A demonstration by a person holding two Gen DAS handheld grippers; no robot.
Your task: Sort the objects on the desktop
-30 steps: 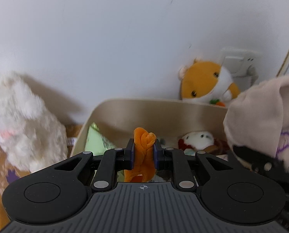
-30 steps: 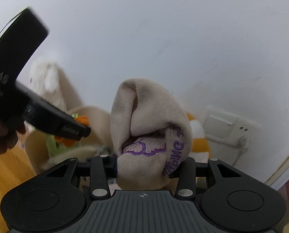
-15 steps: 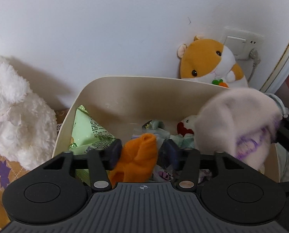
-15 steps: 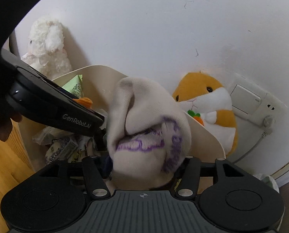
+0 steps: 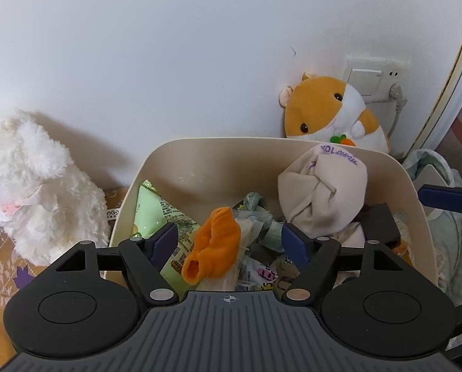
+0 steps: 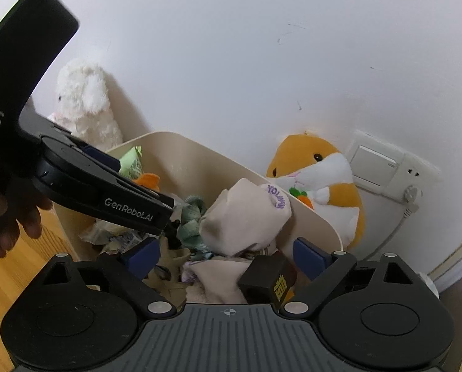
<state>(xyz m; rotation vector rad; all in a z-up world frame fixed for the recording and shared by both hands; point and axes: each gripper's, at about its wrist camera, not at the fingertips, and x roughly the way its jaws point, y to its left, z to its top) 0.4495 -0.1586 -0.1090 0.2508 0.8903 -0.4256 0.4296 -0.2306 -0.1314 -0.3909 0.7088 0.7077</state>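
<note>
A beige bin (image 5: 330,147) (image 6: 181,141) against the wall holds a pile of items. My left gripper (image 5: 229,241) is open above it; a rolled orange sock (image 5: 214,248) lies loose between its fingers on the pile. My right gripper (image 6: 226,252) is open over the bin's right side; a rolled beige sock with purple print (image 6: 246,217) (image 5: 321,195) rests free on the pile ahead of it. A green snack packet (image 5: 159,214) and a dark box (image 6: 268,277) also lie in the bin.
A white plush lamb (image 5: 29,183) (image 6: 85,102) sits left of the bin on a brown patterned box (image 5: 6,260). An orange hamster plush (image 5: 330,114) (image 6: 317,179) leans on the wall behind it, by a wall socket (image 6: 383,167). Pale fabric (image 5: 442,217) lies right of the bin.
Both grippers moved down over the bin and opened. The orange sock left the left gripper's grip and the beige sock left the right gripper's grip; both now lie in the bin.
</note>
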